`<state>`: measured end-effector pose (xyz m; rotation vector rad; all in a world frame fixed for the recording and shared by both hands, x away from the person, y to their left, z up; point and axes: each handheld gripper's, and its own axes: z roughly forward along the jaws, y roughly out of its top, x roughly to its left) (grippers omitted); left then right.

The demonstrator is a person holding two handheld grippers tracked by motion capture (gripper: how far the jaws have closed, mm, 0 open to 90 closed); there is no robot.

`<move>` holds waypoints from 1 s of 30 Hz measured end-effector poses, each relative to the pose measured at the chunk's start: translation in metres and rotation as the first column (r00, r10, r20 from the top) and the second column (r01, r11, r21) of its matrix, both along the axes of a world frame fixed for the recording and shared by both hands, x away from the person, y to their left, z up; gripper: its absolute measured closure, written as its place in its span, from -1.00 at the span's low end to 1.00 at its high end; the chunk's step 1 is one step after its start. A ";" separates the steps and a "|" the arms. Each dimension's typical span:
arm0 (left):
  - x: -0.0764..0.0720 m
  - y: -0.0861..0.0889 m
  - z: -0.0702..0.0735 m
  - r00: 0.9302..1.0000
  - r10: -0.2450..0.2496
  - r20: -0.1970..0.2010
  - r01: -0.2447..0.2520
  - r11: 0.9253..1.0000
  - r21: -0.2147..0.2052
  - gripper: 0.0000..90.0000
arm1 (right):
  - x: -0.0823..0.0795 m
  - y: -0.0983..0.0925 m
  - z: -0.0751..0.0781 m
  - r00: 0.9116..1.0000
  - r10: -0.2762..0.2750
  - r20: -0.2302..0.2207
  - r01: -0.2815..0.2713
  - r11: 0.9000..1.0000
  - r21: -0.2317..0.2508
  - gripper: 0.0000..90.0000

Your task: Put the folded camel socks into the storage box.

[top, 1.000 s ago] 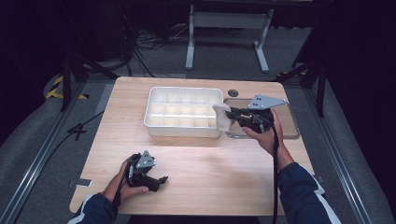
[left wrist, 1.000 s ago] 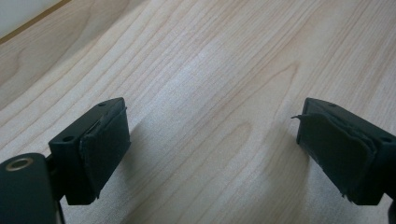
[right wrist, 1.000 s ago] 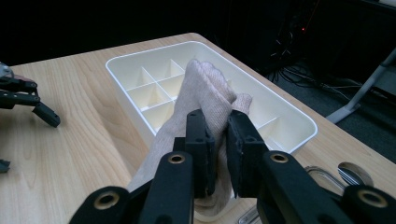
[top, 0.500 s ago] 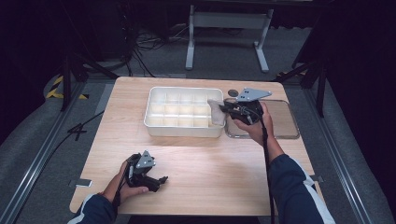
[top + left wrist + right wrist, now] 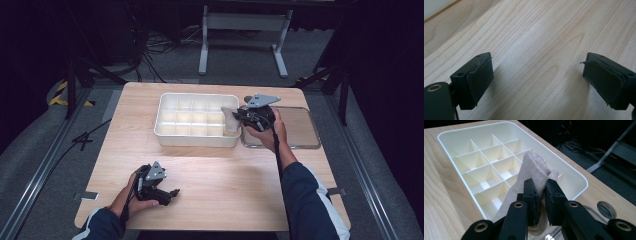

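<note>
A beige knitted cloth (image 5: 534, 167) is pinched between the jaws of my right gripper (image 5: 541, 187), which is shut on it. In the high view the cloth (image 5: 229, 120) hangs over the right end of a white compartment tray (image 5: 195, 140), with the right gripper (image 5: 239, 116) just right of it. The tray's compartments (image 5: 487, 171) look bare. Near the table's front left, my left gripper (image 5: 172, 195) rests on the wood. Its jaws (image 5: 537, 80) stand wide apart with only tabletop between them.
A clear flat lid or shallow tray (image 5: 300, 127) lies right of the white tray, under the right hand. A round hole (image 5: 606, 208) is cut in the wooden tabletop behind it. Dark floor, cables and a metal stand surround the table.
My right gripper has carried the cloth left and farther back, from over the clear lid to over the tray's right end. The left gripper has stayed put.
</note>
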<state>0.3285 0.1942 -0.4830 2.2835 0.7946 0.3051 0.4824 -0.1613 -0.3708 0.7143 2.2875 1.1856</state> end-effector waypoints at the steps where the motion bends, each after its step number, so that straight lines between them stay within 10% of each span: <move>1: 0.000 0.000 0.000 1.000 0.000 0.000 0.000 1.000 0.000 -0.79 | 0.001 0.001 -0.001 1.000 -0.002 -0.006 0.002 1.000 -0.004 0.78; 30: 0.000 0.000 0.000 1.000 -0.001 0.000 0.001 1.000 -0.004 -0.79 | 0.012 0.018 -0.034 0.999 0.002 -0.040 -0.008 0.992 -0.128 0.77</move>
